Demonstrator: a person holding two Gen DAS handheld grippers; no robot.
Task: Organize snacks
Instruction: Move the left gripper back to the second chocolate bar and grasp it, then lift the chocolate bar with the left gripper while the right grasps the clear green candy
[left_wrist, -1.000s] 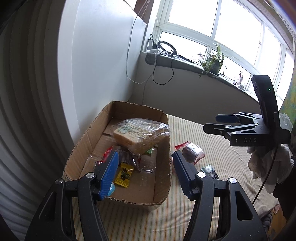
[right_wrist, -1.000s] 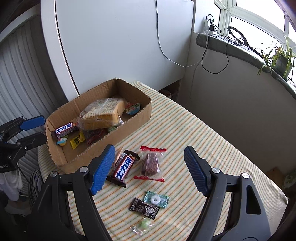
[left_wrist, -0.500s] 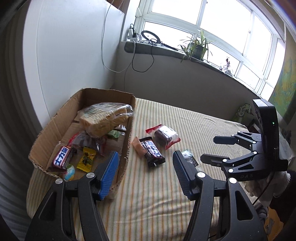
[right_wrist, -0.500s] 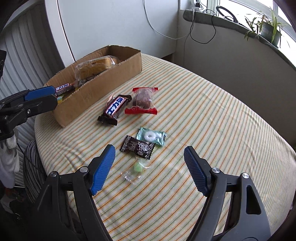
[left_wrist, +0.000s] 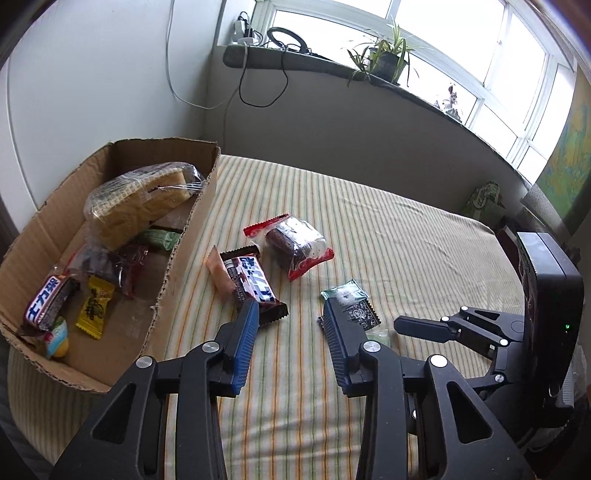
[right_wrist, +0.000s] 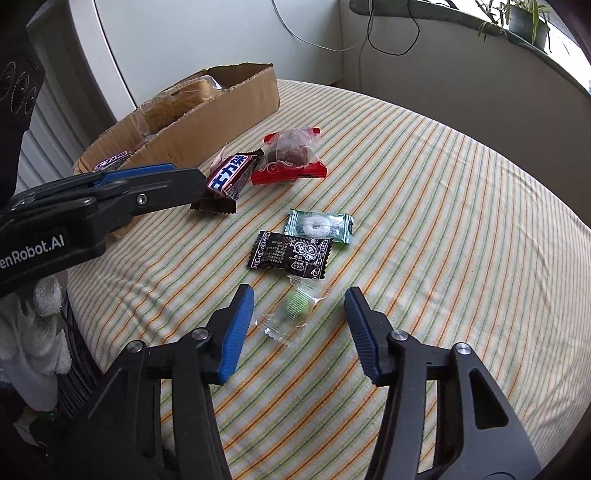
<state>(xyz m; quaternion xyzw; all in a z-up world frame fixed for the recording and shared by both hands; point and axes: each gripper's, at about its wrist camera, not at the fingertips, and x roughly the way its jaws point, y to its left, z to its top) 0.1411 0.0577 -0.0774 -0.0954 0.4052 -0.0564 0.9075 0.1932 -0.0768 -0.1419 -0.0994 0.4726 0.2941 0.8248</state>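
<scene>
A cardboard box (left_wrist: 184, 240) (right_wrist: 221, 99) at the table's left holds bagged bread (left_wrist: 136, 199) and several small snacks. On the striped cloth lie a dark chocolate bar (left_wrist: 251, 280) (right_wrist: 227, 177), a red-edged cake packet (left_wrist: 295, 243) (right_wrist: 290, 155), a green mint packet (right_wrist: 319, 225), a black packet (right_wrist: 290, 253) and a clear green candy (right_wrist: 291, 308). My left gripper (left_wrist: 290, 310) is open and empty just short of the chocolate bar. My right gripper (right_wrist: 299, 299) is open and empty, with the green candy lying between its fingers.
A grey window ledge (left_wrist: 332, 70) with a potted plant (left_wrist: 384, 59) and cables runs behind the table. White wall panels stand behind the box. The table edge curves away at the right (right_wrist: 554, 221).
Both grippers have moved away from the box and down toward the loose snacks. The right one has closed in on the green candy and narrowed its opening.
</scene>
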